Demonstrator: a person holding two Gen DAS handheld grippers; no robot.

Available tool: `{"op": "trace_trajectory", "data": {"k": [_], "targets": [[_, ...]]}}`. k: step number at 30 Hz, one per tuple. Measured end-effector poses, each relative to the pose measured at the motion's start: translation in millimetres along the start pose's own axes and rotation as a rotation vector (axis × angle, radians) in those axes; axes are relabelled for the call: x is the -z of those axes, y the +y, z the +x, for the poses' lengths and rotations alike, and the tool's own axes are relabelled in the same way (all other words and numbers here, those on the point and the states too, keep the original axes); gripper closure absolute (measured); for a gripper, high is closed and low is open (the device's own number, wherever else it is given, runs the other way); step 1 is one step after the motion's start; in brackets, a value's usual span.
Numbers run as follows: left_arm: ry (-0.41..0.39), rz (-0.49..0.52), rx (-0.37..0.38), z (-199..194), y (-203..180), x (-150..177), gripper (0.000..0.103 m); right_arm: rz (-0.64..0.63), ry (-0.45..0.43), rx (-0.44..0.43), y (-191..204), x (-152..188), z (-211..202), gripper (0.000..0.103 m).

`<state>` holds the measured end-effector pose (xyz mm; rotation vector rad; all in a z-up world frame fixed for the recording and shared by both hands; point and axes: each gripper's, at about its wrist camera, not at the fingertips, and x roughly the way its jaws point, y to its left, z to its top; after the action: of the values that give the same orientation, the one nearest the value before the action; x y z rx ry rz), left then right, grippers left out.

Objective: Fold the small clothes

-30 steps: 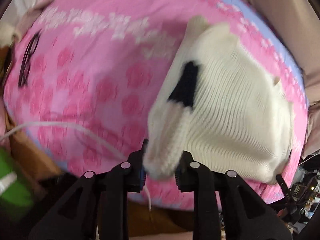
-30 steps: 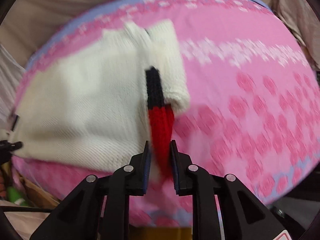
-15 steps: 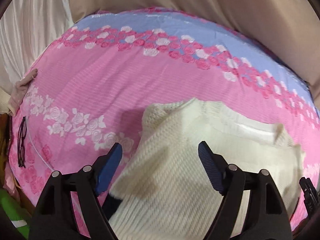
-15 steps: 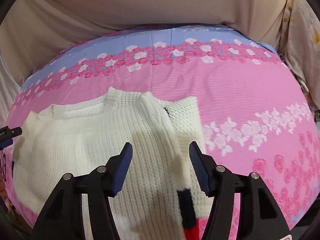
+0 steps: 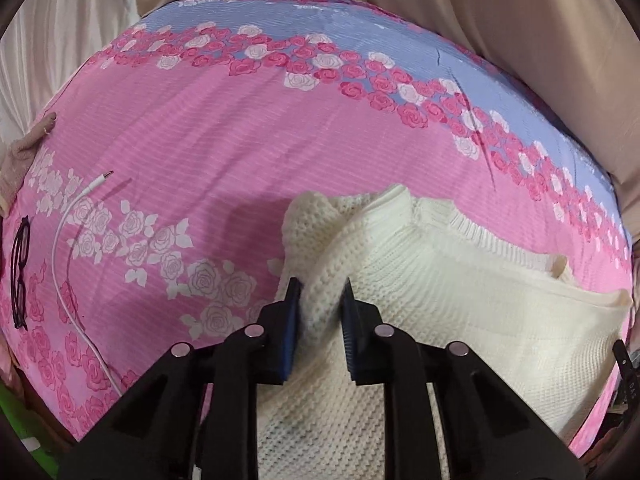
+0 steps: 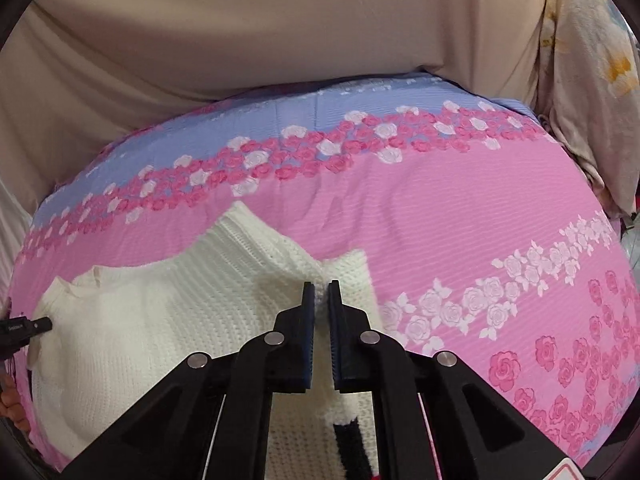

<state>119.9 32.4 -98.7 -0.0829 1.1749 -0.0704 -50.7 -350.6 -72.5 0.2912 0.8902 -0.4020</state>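
A cream knit sweater point(image 5: 460, 312) lies on a pink and blue rose-print bed sheet point(image 5: 240, 152). My left gripper point(image 5: 320, 292) is shut on a raised fold of the sweater near its left shoulder. In the right wrist view the sweater point(image 6: 160, 320) fills the lower left. My right gripper point(image 6: 322, 292) is shut on a fold at its right shoulder. A black band of the sleeve point(image 6: 350, 440) hangs below the right fingers.
A white charging cable point(image 5: 64, 248) and black glasses point(image 5: 20, 268) lie on the sheet at the left. Beige cloth point(image 6: 280, 32) covers the wall behind the bed. A flowered cloth point(image 6: 592, 80) hangs at the right.
Both grippers let go of the sleeve ends, moved up over the sweater with jaws open, and have now shut on folds at the shoulders.
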Motion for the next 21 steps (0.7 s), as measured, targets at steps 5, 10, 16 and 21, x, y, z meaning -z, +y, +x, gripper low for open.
{"op": "trace_trajectory", "data": {"k": [5, 10, 16, 21], "targets": [[0.003, 0.023, -0.018, 5, -4, -1, 0.085, 0.088, 0.053, -0.001, -23, 9, 23, 0.097], [0.011, 0.054, -0.049, 12, -7, -2, 0.083, 0.023, 0.108, 0.018, -15, 10, 43, 0.096], [0.002, 0.04, -0.029, -12, -5, 1, 0.081, -0.023, 0.014, -0.056, 14, 9, -20, 0.095], [-0.015, 0.056, -0.042, -27, -10, 8, 0.081, -0.171, 0.034, -0.041, 51, 40, -17, 0.095]]}}
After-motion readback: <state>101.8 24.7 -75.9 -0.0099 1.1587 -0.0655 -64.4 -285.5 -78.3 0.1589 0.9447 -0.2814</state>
